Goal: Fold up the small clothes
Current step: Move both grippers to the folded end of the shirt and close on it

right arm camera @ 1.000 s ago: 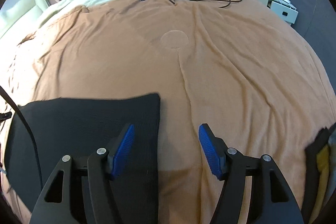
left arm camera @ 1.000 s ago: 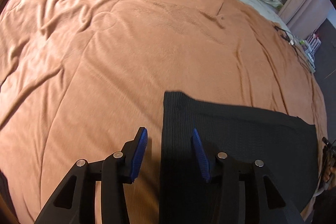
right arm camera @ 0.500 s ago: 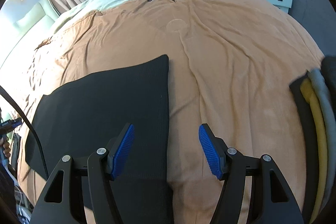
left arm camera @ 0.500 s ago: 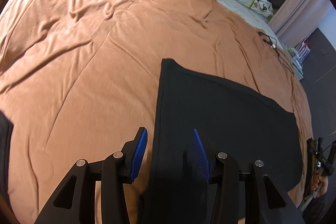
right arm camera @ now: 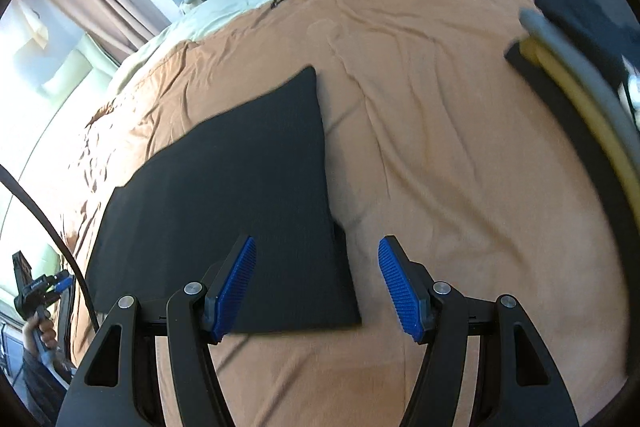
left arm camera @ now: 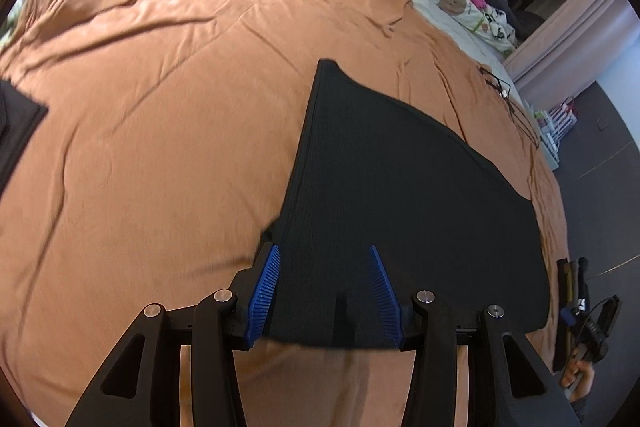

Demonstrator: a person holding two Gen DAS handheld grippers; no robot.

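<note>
The black cloth [left arm camera: 400, 195] is lying flat on the orange blanket [left arm camera: 160, 147], just ahead of both grippers. The left gripper [left arm camera: 324, 291] and the right gripper [right arm camera: 316, 287] are standing half open, holding nothing. The fold looks laid down; next, I think, each gripper must take a near corner.

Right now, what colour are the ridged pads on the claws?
Bright blue pads, on black arms. The right wrist view shows them best.

Garment [left arm camera: 400, 195] flat on blanket [left arm camera: 160, 147].
</note>
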